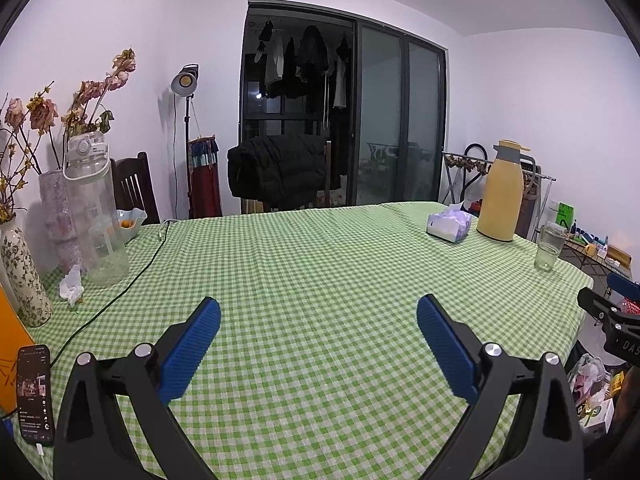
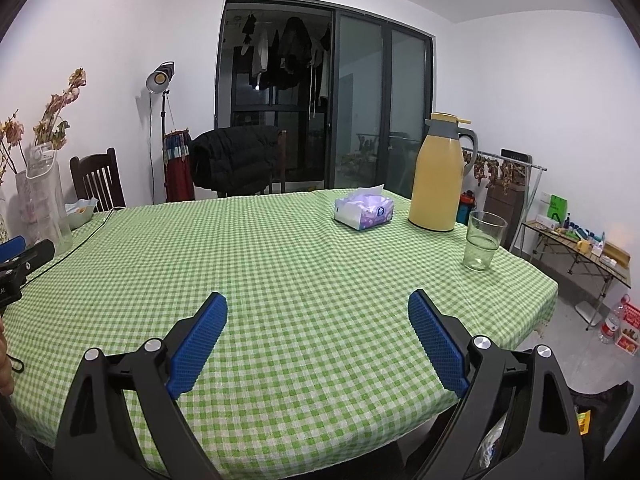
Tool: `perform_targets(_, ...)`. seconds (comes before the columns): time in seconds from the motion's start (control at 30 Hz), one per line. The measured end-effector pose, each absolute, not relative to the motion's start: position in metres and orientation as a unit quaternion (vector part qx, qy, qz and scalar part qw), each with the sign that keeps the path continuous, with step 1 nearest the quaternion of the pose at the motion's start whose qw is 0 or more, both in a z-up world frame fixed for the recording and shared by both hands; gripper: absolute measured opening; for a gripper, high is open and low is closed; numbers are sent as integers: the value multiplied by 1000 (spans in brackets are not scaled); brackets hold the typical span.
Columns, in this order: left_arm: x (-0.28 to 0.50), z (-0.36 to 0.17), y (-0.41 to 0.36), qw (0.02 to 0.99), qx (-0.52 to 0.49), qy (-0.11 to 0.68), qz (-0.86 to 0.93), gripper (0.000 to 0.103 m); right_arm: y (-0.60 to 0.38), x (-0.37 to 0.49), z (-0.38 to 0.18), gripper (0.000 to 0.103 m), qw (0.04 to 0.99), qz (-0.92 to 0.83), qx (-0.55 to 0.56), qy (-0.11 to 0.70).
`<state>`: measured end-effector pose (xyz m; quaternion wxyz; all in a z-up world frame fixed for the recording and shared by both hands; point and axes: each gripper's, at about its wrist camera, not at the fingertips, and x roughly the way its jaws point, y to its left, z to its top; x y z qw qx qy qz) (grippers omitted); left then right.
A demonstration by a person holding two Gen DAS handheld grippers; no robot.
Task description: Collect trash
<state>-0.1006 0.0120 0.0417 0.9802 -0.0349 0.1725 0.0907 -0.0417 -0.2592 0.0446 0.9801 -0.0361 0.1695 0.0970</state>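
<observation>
A crumpled white tissue (image 1: 71, 289) lies on the green checked tablecloth (image 1: 320, 264) at the far left, in front of a clear water bottle (image 1: 94, 216) and beside a patterned vase (image 1: 25, 276). My left gripper (image 1: 318, 312) hovers over the near middle of the table, open, nothing between its blue pads (image 1: 192, 352). The tissue sits well to its left. My right gripper (image 2: 318, 306) is likewise open and empty above the table's near right part. In the right wrist view the tissue does not show. A bag of rubbish (image 1: 592, 388) stands past the table's right edge.
A tissue pack (image 2: 364, 210), a yellow thermos jug (image 2: 438, 172) and a clear glass (image 2: 482, 240) stand at the back right. A phone (image 1: 36, 392) with a cable (image 1: 120, 292) lies at the left edge. Chairs (image 2: 98, 180) stand behind the table.
</observation>
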Motion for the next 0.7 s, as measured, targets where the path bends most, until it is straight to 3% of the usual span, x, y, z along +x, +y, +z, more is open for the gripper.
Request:
perform_targets(0.37, -105, 47, 8, 982, -31, 165, 90, 95, -262, -54, 59, 88, 985, 90, -45, 140)
perform_targets(0.7, -103, 41, 10, 980, -34, 173, 91, 95, -264, -43, 46, 88, 981, 99, -30, 164)
